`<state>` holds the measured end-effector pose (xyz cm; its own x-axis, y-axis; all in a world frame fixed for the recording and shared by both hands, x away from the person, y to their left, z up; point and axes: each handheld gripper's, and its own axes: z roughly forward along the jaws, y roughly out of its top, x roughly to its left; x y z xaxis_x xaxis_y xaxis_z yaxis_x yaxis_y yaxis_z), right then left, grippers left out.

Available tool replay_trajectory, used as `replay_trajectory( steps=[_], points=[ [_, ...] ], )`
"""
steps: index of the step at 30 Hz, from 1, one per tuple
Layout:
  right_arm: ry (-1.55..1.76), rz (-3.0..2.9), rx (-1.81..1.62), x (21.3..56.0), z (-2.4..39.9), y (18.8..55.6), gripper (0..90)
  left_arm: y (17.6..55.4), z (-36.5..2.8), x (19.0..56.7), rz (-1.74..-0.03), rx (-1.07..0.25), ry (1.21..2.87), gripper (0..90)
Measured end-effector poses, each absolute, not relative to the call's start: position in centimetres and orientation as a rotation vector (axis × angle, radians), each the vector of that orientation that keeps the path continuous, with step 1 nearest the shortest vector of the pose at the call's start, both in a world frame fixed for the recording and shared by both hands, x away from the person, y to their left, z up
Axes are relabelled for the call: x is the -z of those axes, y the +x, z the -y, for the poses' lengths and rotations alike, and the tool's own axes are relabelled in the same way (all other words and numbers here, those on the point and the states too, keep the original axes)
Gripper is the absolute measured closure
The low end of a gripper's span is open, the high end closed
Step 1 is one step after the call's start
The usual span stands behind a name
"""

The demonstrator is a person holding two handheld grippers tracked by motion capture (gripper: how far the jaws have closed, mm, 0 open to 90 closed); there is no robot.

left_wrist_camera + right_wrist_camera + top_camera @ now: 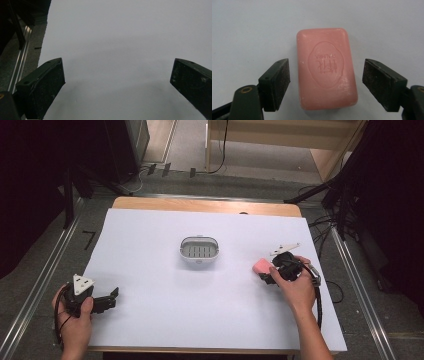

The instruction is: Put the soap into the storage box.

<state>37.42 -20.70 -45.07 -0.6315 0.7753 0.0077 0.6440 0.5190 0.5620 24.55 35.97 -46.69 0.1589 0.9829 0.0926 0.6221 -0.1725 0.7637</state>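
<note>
High view: a pink soap bar [261,266] is seen lying flat on the white tabletop [150,310], right of a grey slotted soap dish [199,249] and apart from it. The right gripper [272,273] is held over the near end of the bar; the left gripper [111,298] is rested near the front left corner, well apart from both.

Left gripper view: the fingers [45,85] are spread wide, with nothing but bare tabletop between them.

Right gripper view: the soap bar [325,67] is straddled by the fingers [278,82], which are released; a gap is left on each side, narrower on the left, and no pad is pressed on the bar.

Risk, off-centre closing: the bar could be pushed sideways or twisted, since one pad would probably meet it first.

Risk, slipping: the smooth, rounded edges could be squeezed out of the grasp if only the near end is caught.

Risk, placing: a skewed hold could leave the bar tilted on the dish rim.
</note>
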Motion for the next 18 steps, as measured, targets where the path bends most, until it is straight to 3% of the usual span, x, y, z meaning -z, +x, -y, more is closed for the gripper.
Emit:
replay_trajectory(
  steps=[18],
  points=[
    [1.244,-2.571,-0.757,46.3,20.7,38.3,35.4,24.6,-35.9,46.7,-1.518,-0.815,1.872,0.0]
  ],
)
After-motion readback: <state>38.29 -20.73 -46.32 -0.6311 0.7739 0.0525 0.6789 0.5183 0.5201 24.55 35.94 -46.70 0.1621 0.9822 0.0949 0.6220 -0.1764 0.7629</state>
